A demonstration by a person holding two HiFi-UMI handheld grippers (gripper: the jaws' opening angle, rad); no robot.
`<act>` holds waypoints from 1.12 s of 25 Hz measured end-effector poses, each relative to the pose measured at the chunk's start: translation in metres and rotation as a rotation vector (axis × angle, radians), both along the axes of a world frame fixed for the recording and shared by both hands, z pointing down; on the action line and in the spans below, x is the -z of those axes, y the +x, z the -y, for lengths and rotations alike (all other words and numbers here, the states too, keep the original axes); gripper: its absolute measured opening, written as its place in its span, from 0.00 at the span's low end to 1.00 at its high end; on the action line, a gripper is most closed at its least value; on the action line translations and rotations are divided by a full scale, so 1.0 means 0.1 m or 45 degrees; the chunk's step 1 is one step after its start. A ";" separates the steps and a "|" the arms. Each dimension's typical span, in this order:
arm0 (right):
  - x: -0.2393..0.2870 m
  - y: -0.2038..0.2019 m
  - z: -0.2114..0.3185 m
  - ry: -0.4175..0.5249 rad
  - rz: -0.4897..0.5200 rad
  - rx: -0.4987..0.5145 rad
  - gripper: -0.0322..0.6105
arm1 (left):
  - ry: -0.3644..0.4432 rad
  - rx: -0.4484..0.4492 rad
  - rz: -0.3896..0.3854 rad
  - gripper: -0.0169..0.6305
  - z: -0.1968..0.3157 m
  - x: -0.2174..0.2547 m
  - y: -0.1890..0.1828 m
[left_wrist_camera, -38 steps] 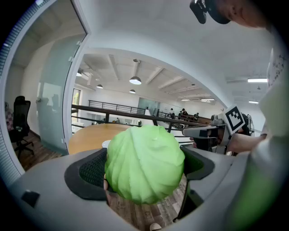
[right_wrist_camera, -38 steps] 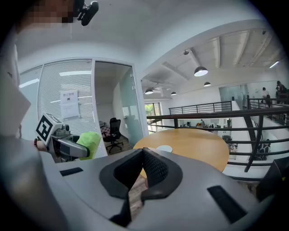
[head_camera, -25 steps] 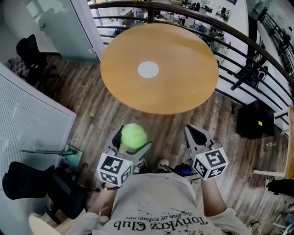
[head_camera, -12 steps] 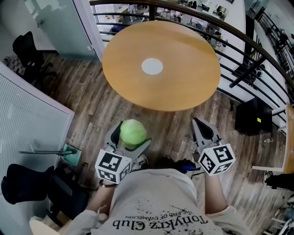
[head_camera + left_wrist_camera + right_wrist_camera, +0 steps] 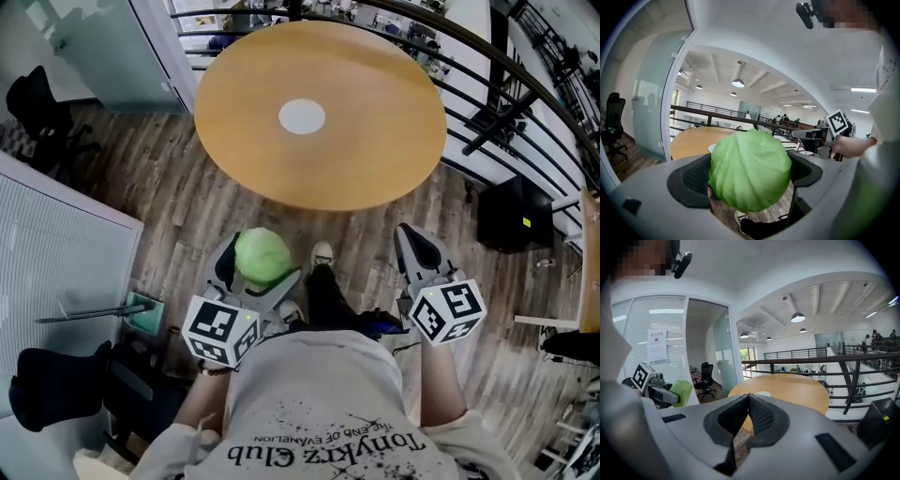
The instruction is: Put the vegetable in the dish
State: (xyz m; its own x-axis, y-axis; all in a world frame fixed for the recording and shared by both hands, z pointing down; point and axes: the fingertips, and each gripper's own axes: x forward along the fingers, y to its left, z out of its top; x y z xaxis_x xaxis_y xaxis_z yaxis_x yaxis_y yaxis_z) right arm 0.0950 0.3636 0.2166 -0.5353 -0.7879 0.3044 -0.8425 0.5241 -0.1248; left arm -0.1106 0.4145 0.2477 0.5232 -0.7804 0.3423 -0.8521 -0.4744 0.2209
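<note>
The left hand-held gripper (image 5: pixel 255 272) is clenched on a round, pale green cabbage (image 5: pixel 750 171). In the left gripper view the black pads (image 5: pixel 693 178) press against both of its sides, and the ribbed leaves bulge above the jaws. From the head view the cabbage hangs over the wooden floor (image 5: pixel 178 216), just short of the near edge of the round wooden table (image 5: pixel 375 150) and not above it. A flat white disc (image 5: pixel 302 116) lies at the middle of the table, well apart from the cabbage. It is probably the dish, though it looks too small and flat to be sure. The right hand-held gripper (image 5: pixel 415 242) is held beside the left one, also over the floor. The right gripper view shows its jaws pressed together with nothing between them. Each gripper carries a cube with square markers, the left one (image 5: pixel 218 330) and the right one (image 5: pixel 448 311), close to the person's grey shirt (image 5: pixel 328 412). One shoe (image 5: pixel 322 253) shows on the floor between the grippers. A dark railing (image 5: pixel 487 84) curves behind the table.
</note>
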 end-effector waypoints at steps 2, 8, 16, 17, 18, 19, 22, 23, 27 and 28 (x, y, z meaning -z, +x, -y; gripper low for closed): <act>-0.04 -0.02 0.11 -0.009 0.006 -0.003 0.09 | -0.012 0.008 -0.010 0.79 0.11 -0.02 -0.04; -0.18 -0.03 0.65 -0.033 0.037 0.022 0.09 | -0.045 0.042 0.007 0.79 0.56 -0.12 -0.07; -0.12 0.00 1.51 -0.019 0.045 0.047 0.09 | -0.047 0.068 0.036 0.79 1.39 -0.08 -0.07; -0.11 0.01 1.62 -0.016 0.049 0.054 0.09 | -0.043 0.071 0.041 0.79 1.52 -0.06 -0.06; -0.10 0.02 1.73 -0.014 0.050 0.062 0.09 | -0.039 0.074 0.044 0.79 1.63 -0.04 -0.05; -0.09 0.02 1.84 -0.012 0.049 0.072 0.09 | -0.035 0.077 0.046 0.79 1.75 -0.02 -0.03; -0.09 0.02 2.14 -0.014 0.057 0.104 0.09 | -0.045 0.084 0.047 0.79 2.04 -0.03 0.03; -0.10 0.02 2.23 -0.013 0.063 0.114 0.09 | -0.054 0.086 0.047 0.79 2.11 -0.05 0.06; -0.10 0.07 2.55 -0.021 0.076 0.161 0.09 | -0.069 0.111 0.046 0.79 2.38 -0.08 0.19; -0.10 0.08 2.61 -0.025 0.077 0.174 0.09 | -0.070 0.119 0.046 0.79 2.44 -0.08 0.23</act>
State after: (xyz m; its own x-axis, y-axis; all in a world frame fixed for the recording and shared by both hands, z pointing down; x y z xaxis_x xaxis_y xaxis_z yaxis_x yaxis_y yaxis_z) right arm 0.1034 0.1022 0.2267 -0.6551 -0.7005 0.2832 -0.7539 0.6304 -0.1847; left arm -0.0879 0.1709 0.2552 0.4354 -0.8048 0.4034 -0.9000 -0.3803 0.2128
